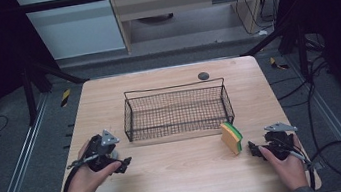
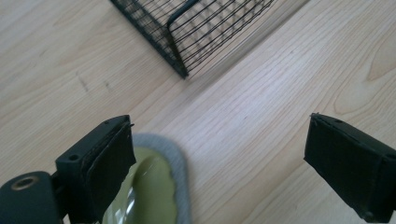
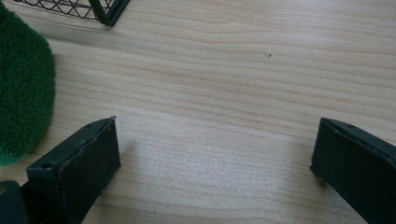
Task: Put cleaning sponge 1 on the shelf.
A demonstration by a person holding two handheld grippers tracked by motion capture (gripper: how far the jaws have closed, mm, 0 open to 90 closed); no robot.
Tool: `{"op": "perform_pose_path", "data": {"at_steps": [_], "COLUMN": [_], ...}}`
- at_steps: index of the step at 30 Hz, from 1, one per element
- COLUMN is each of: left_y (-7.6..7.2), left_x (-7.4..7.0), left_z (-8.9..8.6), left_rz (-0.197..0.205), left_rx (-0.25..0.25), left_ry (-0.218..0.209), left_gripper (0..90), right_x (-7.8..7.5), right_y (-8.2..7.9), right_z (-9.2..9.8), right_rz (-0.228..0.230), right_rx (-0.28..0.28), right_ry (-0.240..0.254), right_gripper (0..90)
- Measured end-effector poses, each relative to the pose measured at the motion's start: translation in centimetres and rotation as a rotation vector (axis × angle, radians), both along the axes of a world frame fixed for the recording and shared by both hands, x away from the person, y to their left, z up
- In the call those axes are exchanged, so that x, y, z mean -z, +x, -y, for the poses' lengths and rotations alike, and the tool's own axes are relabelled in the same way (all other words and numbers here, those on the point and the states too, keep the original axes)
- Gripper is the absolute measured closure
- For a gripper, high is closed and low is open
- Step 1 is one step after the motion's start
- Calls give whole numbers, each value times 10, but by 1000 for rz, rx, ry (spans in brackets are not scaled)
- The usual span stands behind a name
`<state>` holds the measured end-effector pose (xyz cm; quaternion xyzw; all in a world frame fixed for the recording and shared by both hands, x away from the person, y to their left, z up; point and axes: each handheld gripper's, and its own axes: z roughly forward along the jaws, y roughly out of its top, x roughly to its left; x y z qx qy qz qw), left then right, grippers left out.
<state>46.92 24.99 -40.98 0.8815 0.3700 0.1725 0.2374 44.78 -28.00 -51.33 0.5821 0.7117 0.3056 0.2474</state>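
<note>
High view: I am holding the left gripper (image 1: 123,164) near the table's (image 1: 191,184) left edge and the right gripper (image 1: 253,149) just right of the sponge (image 1: 232,138), which is standing near the wire basket's (image 1: 177,111) right corner. Both grippers' jaws are standing spread, pinching nothing. In the left gripper view, a grey-rimmed green object (image 2: 156,186) is lying beside the left-hand jaw.

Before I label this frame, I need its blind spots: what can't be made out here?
- Grey-rimmed green object in the left gripper view: cut off by the bottom edge and partly behind a jaw; not identifiable.
- Sponge: in the right gripper view the left edge crops it.
- Small dark thing behind the basket, high view: too small to name.
</note>
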Motion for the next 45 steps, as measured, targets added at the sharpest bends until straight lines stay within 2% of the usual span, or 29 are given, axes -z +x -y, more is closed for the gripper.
{"op": "perform_pose_path", "data": {"at_steps": [4, 6, 9, 13, 19, 21, 24, 28, 30, 38, 41, 45], "left_y": [8, 13, 17, 21, 23, 24, 26, 29, 32, 41, 42, 45], "left_x": [-6, -6, -5, -6, -4, -4, -3, 3, 5, 11, 14, 17], "left_z": [-14, -21, -29, -37, -45, -48, -52, -52, -52, -53, -51, -51], "left_rz": [-39, -67, -86, -119, -164, -167, -207, -256, -264, -335, -351, -373], "left_rx": [-21, -31, -46, -51, -50, -71, -70, -66, -67, -68, -53, -50], "left_ry": [45, 54, 96, 87, 110, 108, 108, 131, 150, 165, 202, 205], "left_gripper": [69, 69, 72, 94, 205, 251, 302, 365, 398, 506, 526, 554], "right_x": [0, 0, 0, 0, 0, 0, 0, 0, 0, 0, 0, 0], "right_y": [0, -1, -1, -1, -1, -1, -1, -1, -1, -1, -1, -1], "right_z": [0, 1, 1, 1, 1, 1, 1, 1, 1, 2, 2, 2], "right_rz": [3, 3, 3, 3, 3, 3, 3, 2, 3, 3, 2, 3], "right_rx": [-18, -23, -26, -30, -35, -35, -35, -37, -38, -47, -47, -47], "right_ry": [-5, -5, -6, -2, -1, -1, -1, -1, -2, -2, -2, -1], "right_gripper": [8, 8, 8, 9, 10, 9, 9, 9, 9, 9, 9, 10]}}
